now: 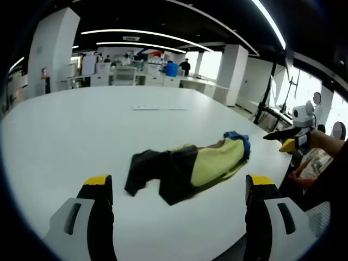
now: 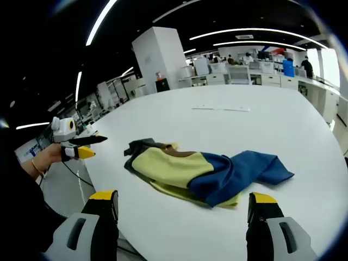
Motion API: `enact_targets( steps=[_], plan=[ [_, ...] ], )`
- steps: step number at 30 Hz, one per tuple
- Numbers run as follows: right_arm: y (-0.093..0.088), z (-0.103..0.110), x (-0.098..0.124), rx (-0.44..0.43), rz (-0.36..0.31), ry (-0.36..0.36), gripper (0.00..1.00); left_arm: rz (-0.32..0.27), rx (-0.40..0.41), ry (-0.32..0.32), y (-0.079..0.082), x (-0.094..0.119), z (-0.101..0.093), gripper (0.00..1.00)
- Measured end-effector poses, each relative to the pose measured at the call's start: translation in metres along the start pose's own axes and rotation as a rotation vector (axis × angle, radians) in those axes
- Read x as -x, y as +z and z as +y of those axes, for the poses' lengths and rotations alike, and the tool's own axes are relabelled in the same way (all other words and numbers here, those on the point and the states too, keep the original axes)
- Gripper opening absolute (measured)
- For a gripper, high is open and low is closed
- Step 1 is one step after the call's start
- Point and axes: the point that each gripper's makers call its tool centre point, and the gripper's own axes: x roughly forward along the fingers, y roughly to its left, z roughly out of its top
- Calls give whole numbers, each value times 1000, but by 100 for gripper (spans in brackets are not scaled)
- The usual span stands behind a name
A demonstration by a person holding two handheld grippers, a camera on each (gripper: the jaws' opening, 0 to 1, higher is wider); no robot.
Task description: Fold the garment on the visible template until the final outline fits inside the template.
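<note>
I hold both tools off the desk's (image 1: 65, 136) edges, facing each other across it. My left tool (image 1: 176, 187) and right tool (image 2: 184, 202) are spread wide, holding nothing. The crumpled garment (image 2: 201, 171) lies on the desk between them, untouched.

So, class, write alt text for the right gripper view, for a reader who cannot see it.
A crumpled garment in yellow, blue and dark panels lies unfolded on a large white table. The right gripper hangs open over the near edge, both yellow-tipped jaws wide apart and empty. At the left, a hand holds the left gripper off the table's edge.
</note>
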Motion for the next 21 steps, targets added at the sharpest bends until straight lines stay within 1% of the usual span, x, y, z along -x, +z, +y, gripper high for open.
enact_targets(
  steps=[12,21],
  plan=[
    [3,-1,-1,6,-6,3,99,-2,-10,-7,3,0,3,98],
    [4,-1,-1,8,-8,5,99,3,-13,-16,1,-4,4,97]
  ],
)
